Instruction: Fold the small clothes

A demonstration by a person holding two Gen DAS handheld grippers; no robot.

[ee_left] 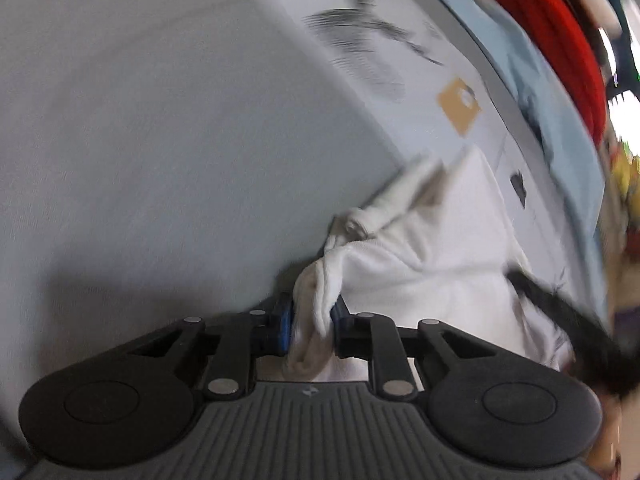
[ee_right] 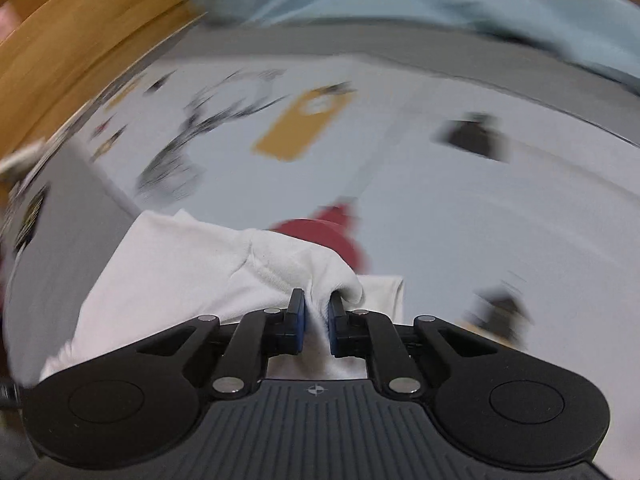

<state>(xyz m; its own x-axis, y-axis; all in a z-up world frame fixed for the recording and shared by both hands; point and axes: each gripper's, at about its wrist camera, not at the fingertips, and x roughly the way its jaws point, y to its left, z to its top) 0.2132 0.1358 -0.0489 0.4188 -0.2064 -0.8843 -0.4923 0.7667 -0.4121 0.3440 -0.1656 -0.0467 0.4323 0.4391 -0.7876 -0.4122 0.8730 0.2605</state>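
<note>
Left claw [ee_left: 312,322] is pinched tight on a bunched edge of the white cloth [ee_left: 420,264]. Right claw [ee_right: 316,316] grips another fold of it. Cloth lies on the grey desk [ee_left: 160,140], w/ blue & red clothes [ee_left: 552,32] at the far edge.

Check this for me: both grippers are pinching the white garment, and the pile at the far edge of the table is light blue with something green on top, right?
Nearly. The left gripper and right gripper both pinch the white garment, and the pile is light blue, but the left wrist view shows red fabric on it, not green.
</note>
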